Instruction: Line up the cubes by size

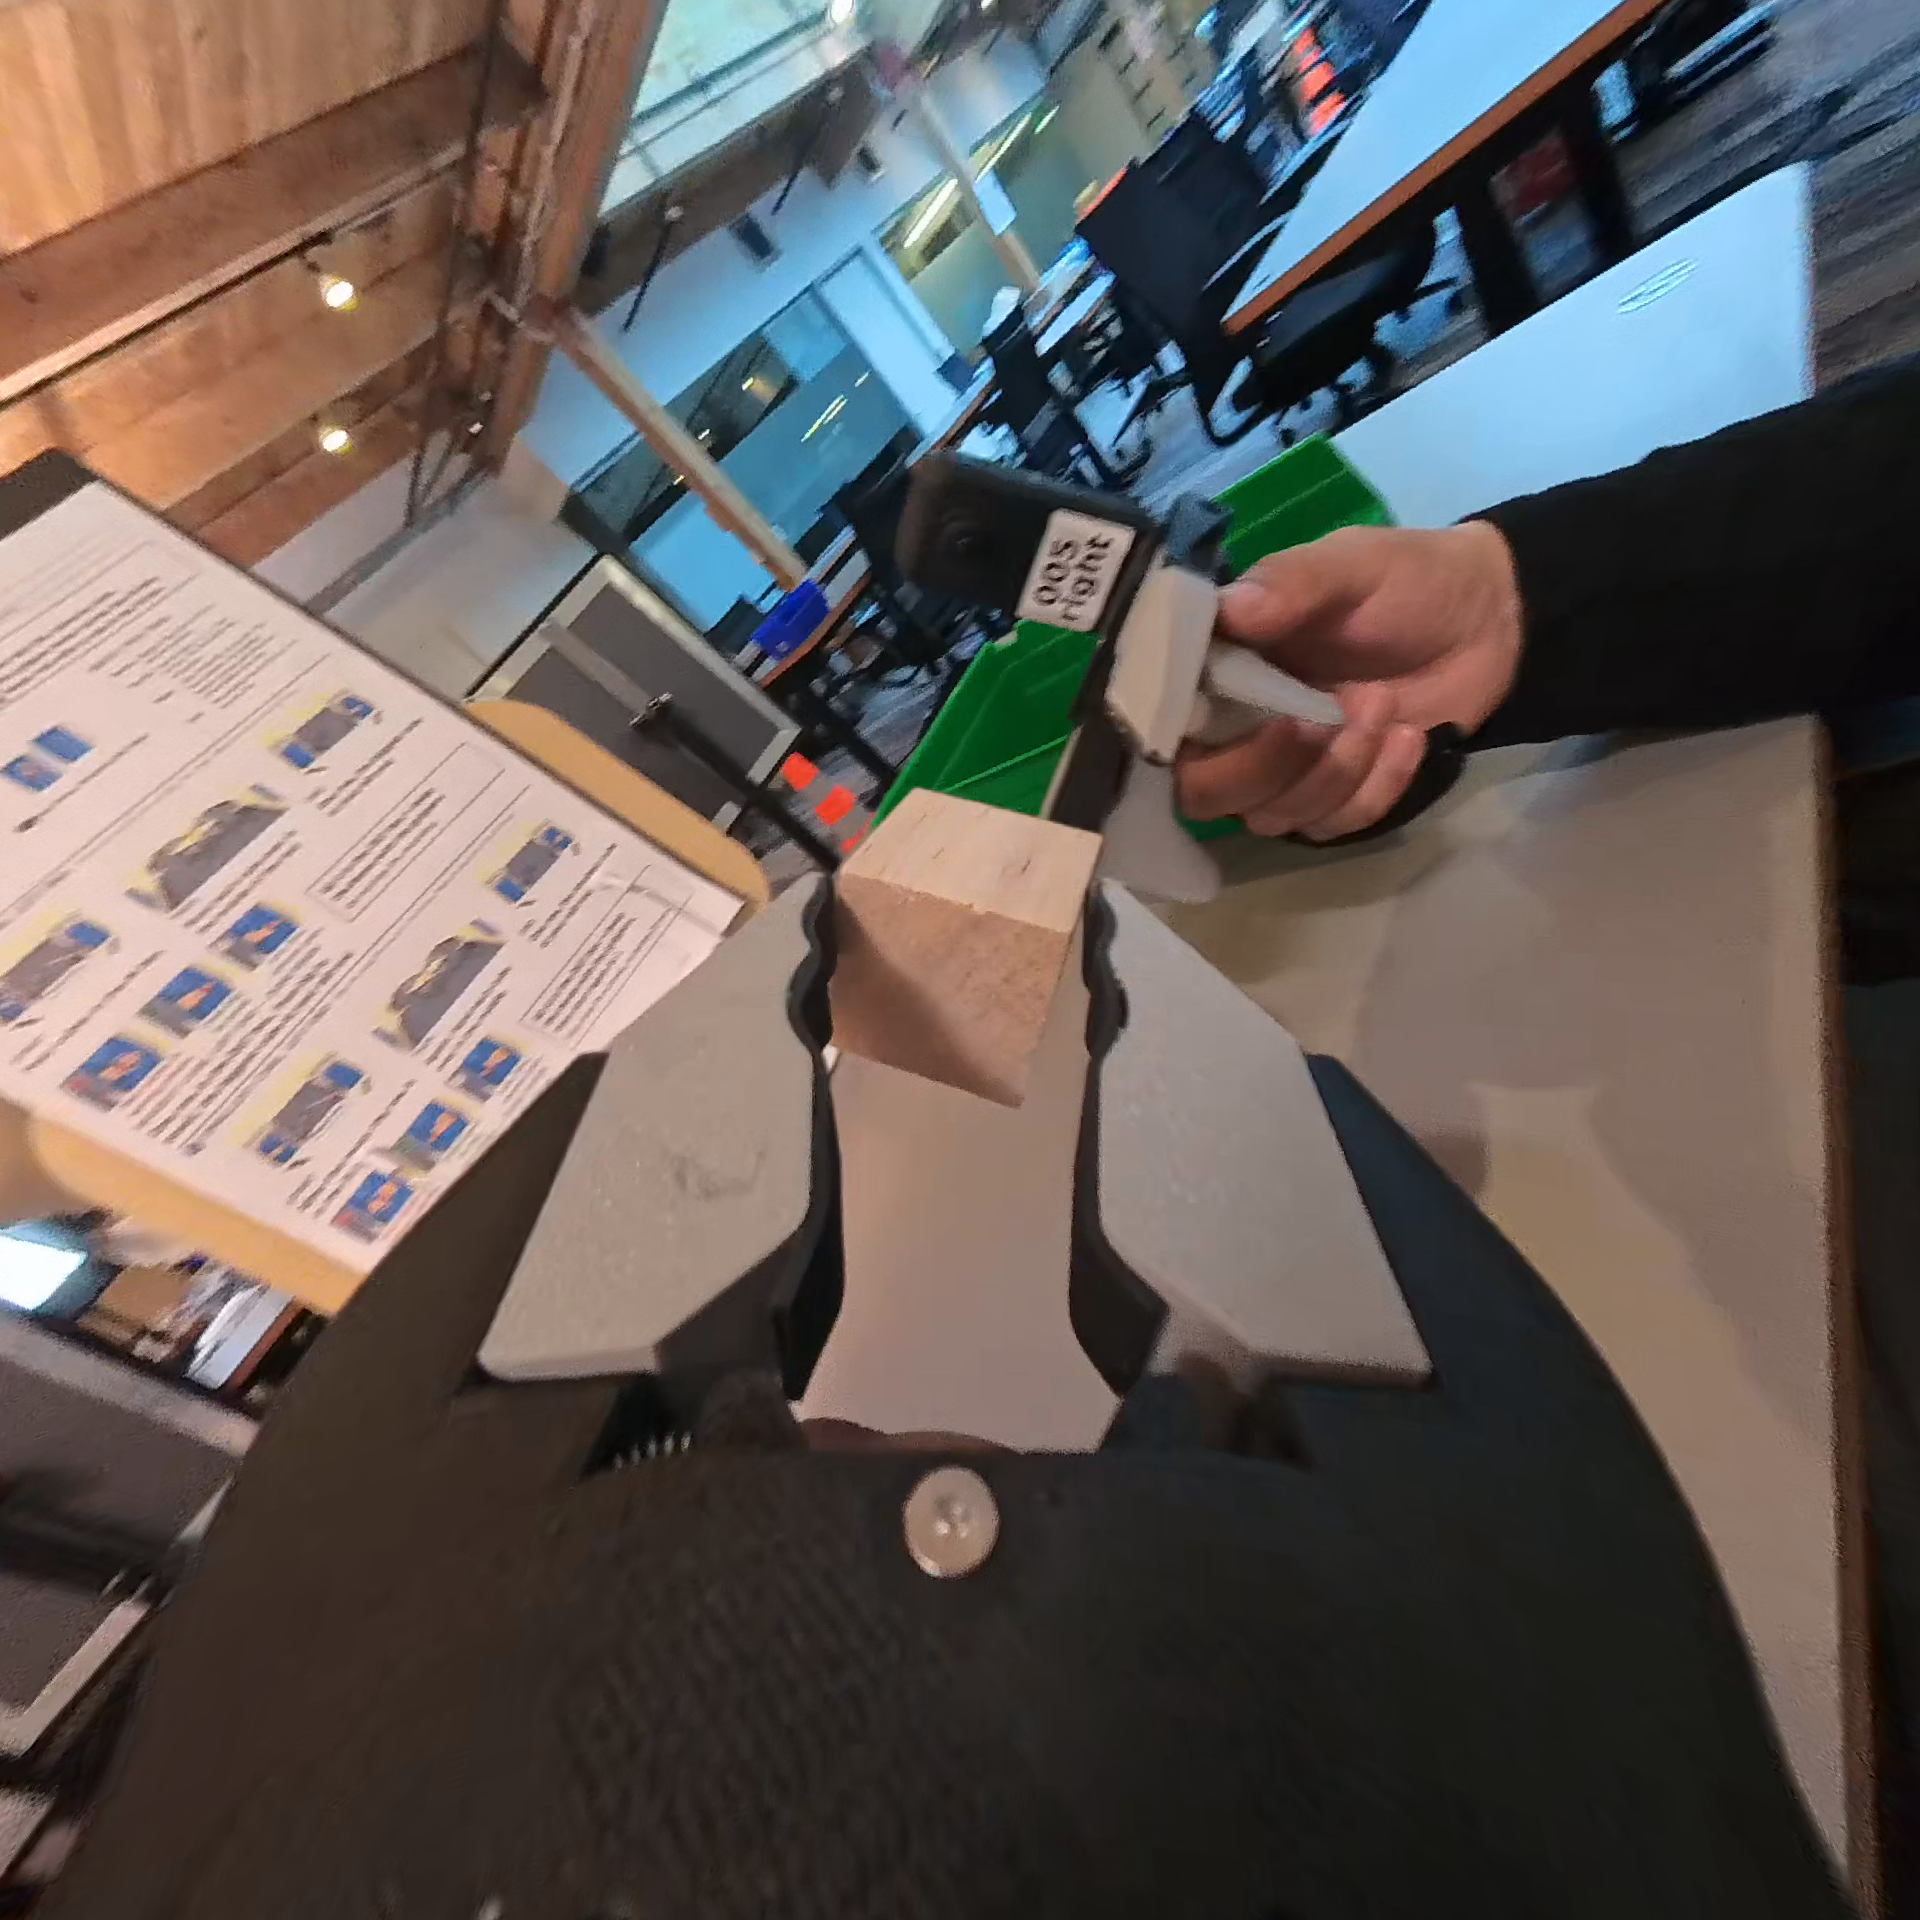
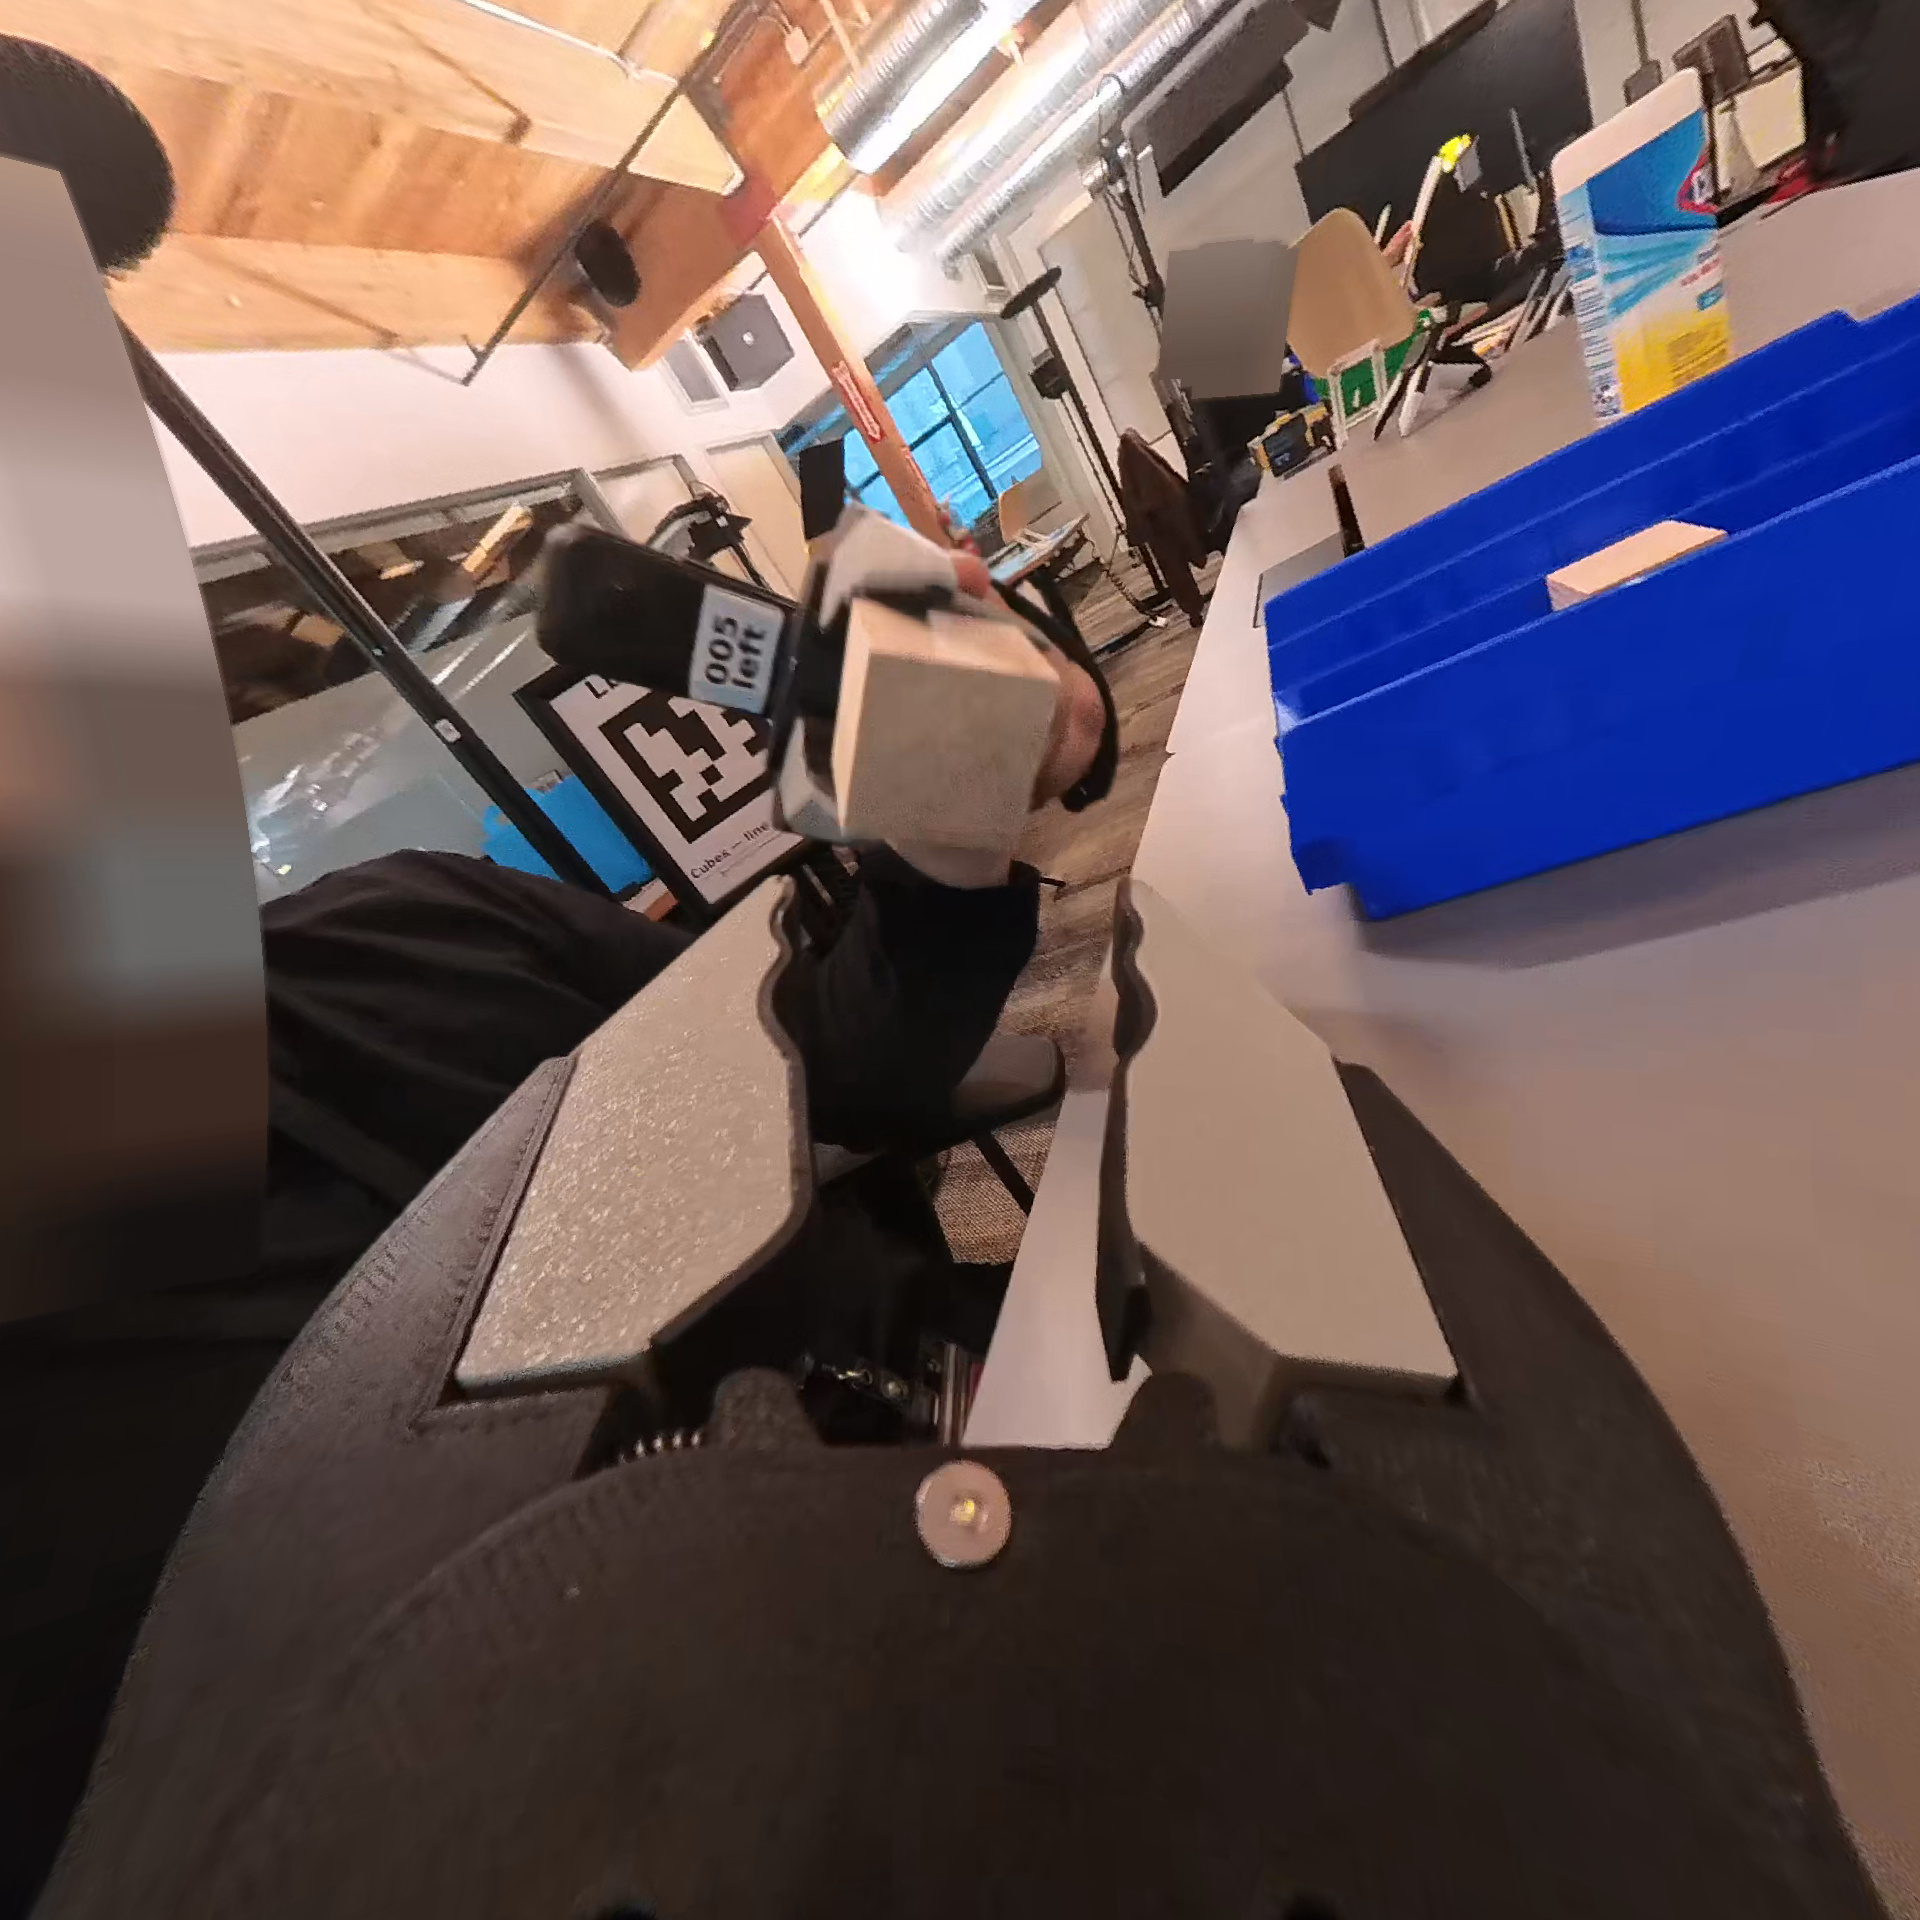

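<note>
Left jaws: my left gripper [image 1: 956, 961] is closed down on a wooden cube [image 1: 961, 935], pads pressing two opposite faces, one corner of the cube pointing down; it's lifted clear of the grey table [image 1: 1558, 1091].
Right jaws: my right gripper [image 2: 951, 997] stands spread apart, nothing between the fingers; table edge runs under the right finger.
Cube vs jaws: held cube sits at the left fingertips, not deep in the throat. From the right jaws it lies ahead and above the tips, seen as a pale block [image 2: 935, 727].
Second cube: another pale block [image 2: 1631, 566] rests in a blue bin [image 2: 1558, 748], ahead and to the right of my right jaws, apart from them.
Long axis: none to speak of, faces look about equal.
Nearer hand: right jaws are nearer the bin cube, I judge; left is busy.
Next move: probably set the held cube down on the table to the right of the left jaws; no row visible yet.
Green bin [image 1: 987, 727]: beyond the left tips, behind the other gripper [image 1: 1101, 665].
Writing: sticker tags on both gripper cameras, a printed sheet [image 1: 312, 831] left of the left jaws, a marker board [image 2: 686, 758] and a labelled wipes tub [image 2: 1642, 249] in the right view — text not copied.
</note>
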A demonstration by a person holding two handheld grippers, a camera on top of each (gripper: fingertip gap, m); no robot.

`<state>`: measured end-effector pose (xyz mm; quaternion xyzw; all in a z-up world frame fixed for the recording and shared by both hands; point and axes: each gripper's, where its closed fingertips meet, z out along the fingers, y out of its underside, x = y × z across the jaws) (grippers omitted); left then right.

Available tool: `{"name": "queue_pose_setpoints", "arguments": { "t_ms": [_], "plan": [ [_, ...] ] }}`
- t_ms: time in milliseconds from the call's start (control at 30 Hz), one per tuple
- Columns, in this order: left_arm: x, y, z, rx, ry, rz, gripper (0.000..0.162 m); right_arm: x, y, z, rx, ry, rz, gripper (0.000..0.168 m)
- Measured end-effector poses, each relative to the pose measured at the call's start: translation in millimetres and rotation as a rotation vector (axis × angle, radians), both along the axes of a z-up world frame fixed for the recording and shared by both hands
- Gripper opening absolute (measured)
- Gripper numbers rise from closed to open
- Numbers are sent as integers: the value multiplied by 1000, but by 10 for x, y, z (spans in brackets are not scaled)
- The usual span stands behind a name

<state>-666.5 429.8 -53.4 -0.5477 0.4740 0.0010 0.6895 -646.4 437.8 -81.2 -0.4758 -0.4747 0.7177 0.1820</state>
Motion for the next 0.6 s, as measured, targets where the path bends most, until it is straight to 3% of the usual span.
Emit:
{"name": "queue_pose_setpoints", "arguments": {
  "t_ms": [367,500,600],
  "plan": [
    [217,105,-187,-22,15,-31,45,-3,-70,46,-55,19,43,61],
    [294,96,-189,-11,15,-40,44,-39,-91,-28,-53,-21,49,50],
    [300,101,-212,-13,24,-36,44,-54,-94,-49,-57,-31,50,50]
  ]
}}
